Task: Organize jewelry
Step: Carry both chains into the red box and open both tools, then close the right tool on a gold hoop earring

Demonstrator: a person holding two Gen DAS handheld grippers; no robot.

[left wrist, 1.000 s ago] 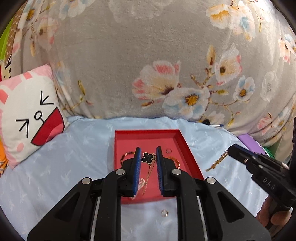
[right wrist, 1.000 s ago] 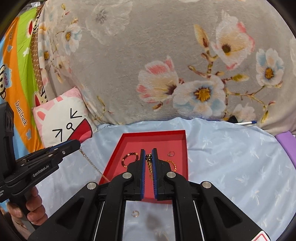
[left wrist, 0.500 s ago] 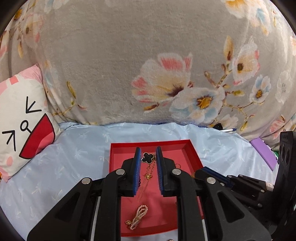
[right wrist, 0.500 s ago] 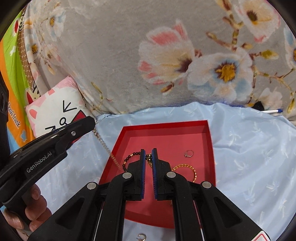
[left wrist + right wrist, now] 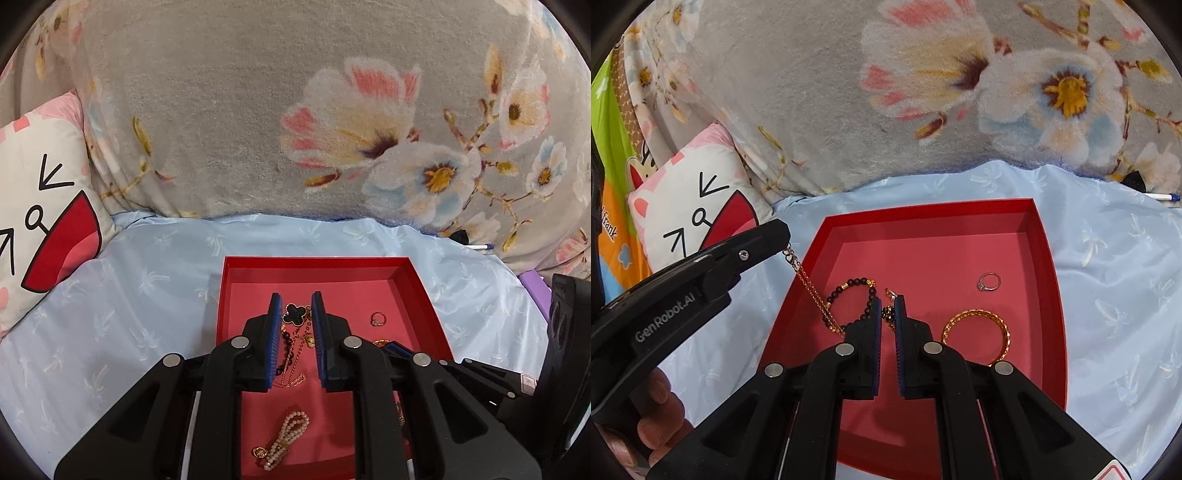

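Fingers of the left gripper [image 5: 296, 314] stood narrowly apart, pinching a black clover pendant [image 5: 295, 314] whose gold chain [image 5: 295, 354] hung down into the tray; in the right wrist view the chain's clasp end ran from the left gripper's tip toward the tray's left wall. Fingers of the right gripper [image 5: 887, 314] were pressed nearly together on a dark bead with gold links, apparently the other end of the same necklace, though that could not be told for sure. A hand [image 5: 653, 417] gripped the left tool's handle. The red tray [image 5: 1043, 251] held a dark beaded bracelet [image 5: 849, 295], a gold bangle [image 5: 977, 332], a small ring with a stone [image 5: 989, 282] and, toward its near edge, a folded pearl strand [image 5: 286, 439]. The tray lay on a pale blue bedsheet [image 5: 129, 314]. Behind it rose a grey blanket with large flowers [image 5: 295, 110], with a cartoon-face cushion [image 5: 40, 199] at the left and a pen [image 5: 1163, 196] at the right.
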